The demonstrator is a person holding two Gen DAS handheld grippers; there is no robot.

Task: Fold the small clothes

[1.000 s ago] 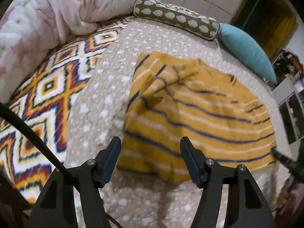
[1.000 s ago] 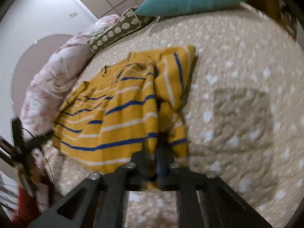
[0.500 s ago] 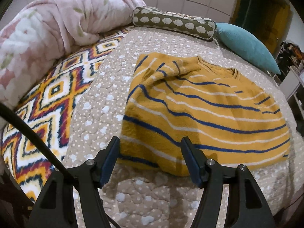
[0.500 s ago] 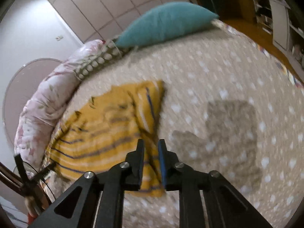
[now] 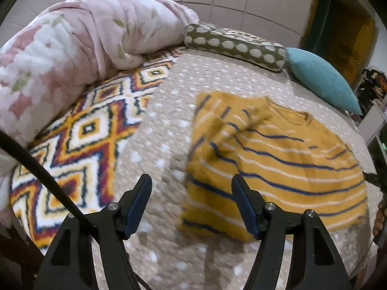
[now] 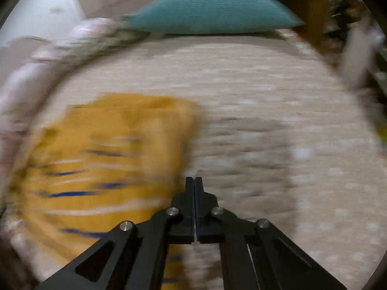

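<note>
A mustard-yellow sweater with blue and white stripes [image 5: 273,162] lies folded on the beige dotted bedspread [image 5: 174,101]. My left gripper [image 5: 192,203] is open and empty, hovering near the sweater's near left corner. In the right wrist view the sweater [image 6: 104,164] is blurred at the left. My right gripper [image 6: 194,181] is shut with nothing between its fingers, just right of the sweater's edge, above the bedspread [image 6: 266,120].
A pink floral duvet [image 5: 67,48] is bunched at the back left. A diamond-patterned blanket [image 5: 84,133] lies left of the sweater. A spotted bolster [image 5: 232,46] and a teal pillow [image 5: 321,79] sit at the bed's far edge. A black cable [image 5: 36,169] crosses the left.
My right gripper let go of the sweater's edge, closed empty and swung right off the garment. The left gripper stayed open and shifted left of the sweater.
</note>
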